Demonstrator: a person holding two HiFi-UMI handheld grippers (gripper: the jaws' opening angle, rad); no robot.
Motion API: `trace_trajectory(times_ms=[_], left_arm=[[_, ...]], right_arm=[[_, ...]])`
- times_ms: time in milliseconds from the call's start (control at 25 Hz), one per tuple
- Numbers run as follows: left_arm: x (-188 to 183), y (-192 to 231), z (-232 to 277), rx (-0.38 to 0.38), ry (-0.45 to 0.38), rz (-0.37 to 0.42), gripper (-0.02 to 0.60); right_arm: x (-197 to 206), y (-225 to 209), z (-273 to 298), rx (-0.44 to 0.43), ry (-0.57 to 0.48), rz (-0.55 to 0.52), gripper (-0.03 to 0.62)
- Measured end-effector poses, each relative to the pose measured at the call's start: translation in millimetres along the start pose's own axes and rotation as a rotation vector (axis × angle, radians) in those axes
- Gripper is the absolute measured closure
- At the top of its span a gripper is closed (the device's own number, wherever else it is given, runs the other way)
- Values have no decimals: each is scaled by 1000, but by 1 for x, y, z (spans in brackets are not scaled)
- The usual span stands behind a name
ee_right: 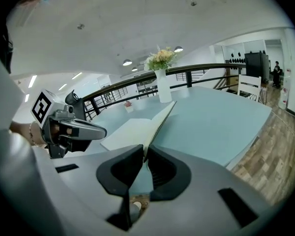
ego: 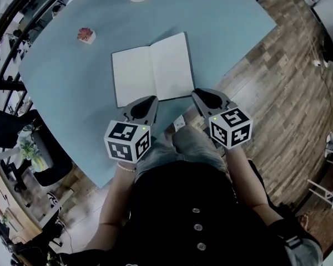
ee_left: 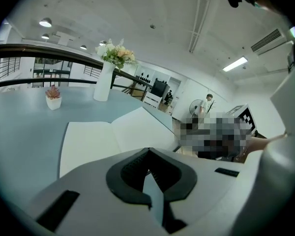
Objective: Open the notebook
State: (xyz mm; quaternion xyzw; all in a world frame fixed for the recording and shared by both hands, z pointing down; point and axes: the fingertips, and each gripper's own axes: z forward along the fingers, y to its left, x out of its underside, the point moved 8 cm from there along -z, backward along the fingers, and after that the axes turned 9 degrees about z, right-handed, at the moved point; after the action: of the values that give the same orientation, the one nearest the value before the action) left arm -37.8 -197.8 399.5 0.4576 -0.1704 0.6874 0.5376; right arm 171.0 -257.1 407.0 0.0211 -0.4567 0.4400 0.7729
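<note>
Head view: blank-paged open notebook point(ego: 152, 68), left tool point(ego: 153, 99) closed, right tool point(ego: 196, 93) narrowly apart at its near corner.

both grippers held side by side before the torso, pointing forward and downward, tips level with each other. left gripper point(ego: 154, 98): jaws closed, tips meeting. left marker cube point(ego: 127, 142) faces up toward the head, with the bare left forearm point(ego: 114, 204) behind it. right gripper point(ego: 197, 93): jaws almost together, a narrow slit at the tips. right marker cube point(ego: 230, 127) is tilted, and the right forearm point(ego: 245, 184) bends back toward the body.
</note>
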Motion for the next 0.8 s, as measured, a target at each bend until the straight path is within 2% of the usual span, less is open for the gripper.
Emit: trace_trajectory(times_ms=[520, 800], left_arm=[[2, -9, 22, 14, 48, 10, 565], [5, -14, 32, 28, 82, 20, 565]], right_arm=[[24, -31, 11, 43, 40, 77, 551], [34, -42, 17, 62, 54, 85, 549]])
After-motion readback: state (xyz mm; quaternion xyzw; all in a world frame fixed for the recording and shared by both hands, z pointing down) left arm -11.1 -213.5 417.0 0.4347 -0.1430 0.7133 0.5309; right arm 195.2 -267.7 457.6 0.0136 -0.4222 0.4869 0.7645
